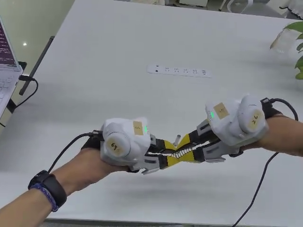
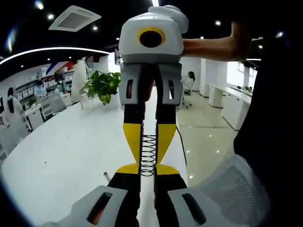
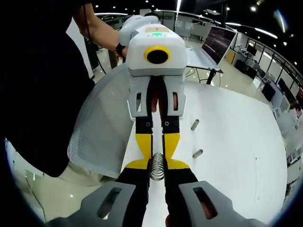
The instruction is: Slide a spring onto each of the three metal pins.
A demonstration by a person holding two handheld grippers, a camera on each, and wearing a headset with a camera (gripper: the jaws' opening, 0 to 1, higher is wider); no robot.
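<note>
Two grippers meet tip to tip over the table (image 1: 142,94) in the head view, the left gripper (image 1: 166,159) and right gripper (image 1: 187,149) sharing one spring (image 1: 181,152), with a pin (image 1: 176,140) just behind. Left gripper view: narrow jaws pinch the spring's near end. Right gripper view: narrow jaws clamp the spring, and two pins (image 3: 194,125) (image 3: 197,153) lie beyond.

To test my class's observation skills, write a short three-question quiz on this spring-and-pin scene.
1. True or false: the spring lies loose on the table.
2. How many metal pins lie on the table in the right gripper view? A one, B two, C four.
3. Which long white item lies mid-table in the head view?
Key: 1 false, it sits between the fingers of the right gripper; 2 B; 3 the power strip.
</note>
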